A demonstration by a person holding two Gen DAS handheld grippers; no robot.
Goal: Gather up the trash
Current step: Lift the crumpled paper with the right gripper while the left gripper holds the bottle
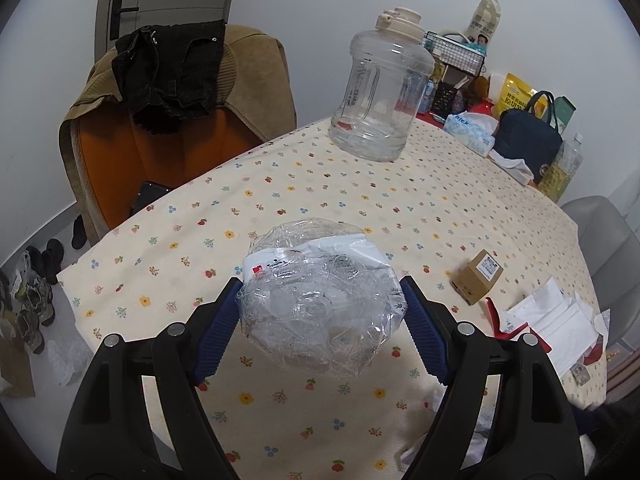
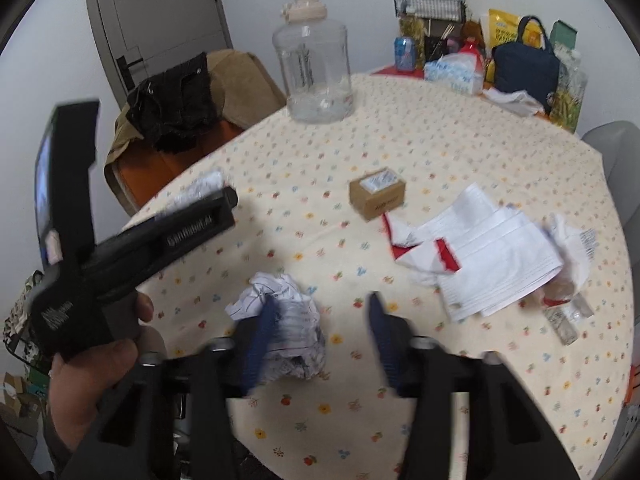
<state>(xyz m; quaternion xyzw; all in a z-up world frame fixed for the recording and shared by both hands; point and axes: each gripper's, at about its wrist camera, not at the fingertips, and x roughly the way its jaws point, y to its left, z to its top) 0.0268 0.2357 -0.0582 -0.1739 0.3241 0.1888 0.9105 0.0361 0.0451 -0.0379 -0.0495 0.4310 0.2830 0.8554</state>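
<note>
Between the blue ribbed pads of the left gripper (image 1: 322,322), a crumpled ball of clear plastic wrap with a white label (image 1: 320,300) is sitting wedged, the pads standing wide and pressing its two sides, so the ball is being held just above the flower-print tablecloth (image 1: 280,184). Beyond that claw, well apart, a big clear water jug with a cream cap (image 1: 382,92) is standing upright; to the claw's right, a small brown cardboard box (image 1: 478,276) and torn white and red paper wrappers (image 1: 552,320) are lying on the cloth. On the other side, the right gripper (image 2: 320,316) is hanging over the table with a gap showing between its jaws and nothing pinched; a crumpled lined white paper wad (image 2: 288,320) is lying against its left finger (image 2: 262,332), mostly between the fingers. A bare hand (image 2: 100,360) is gripping the left gripper's black handle to that claw's left.
</note>
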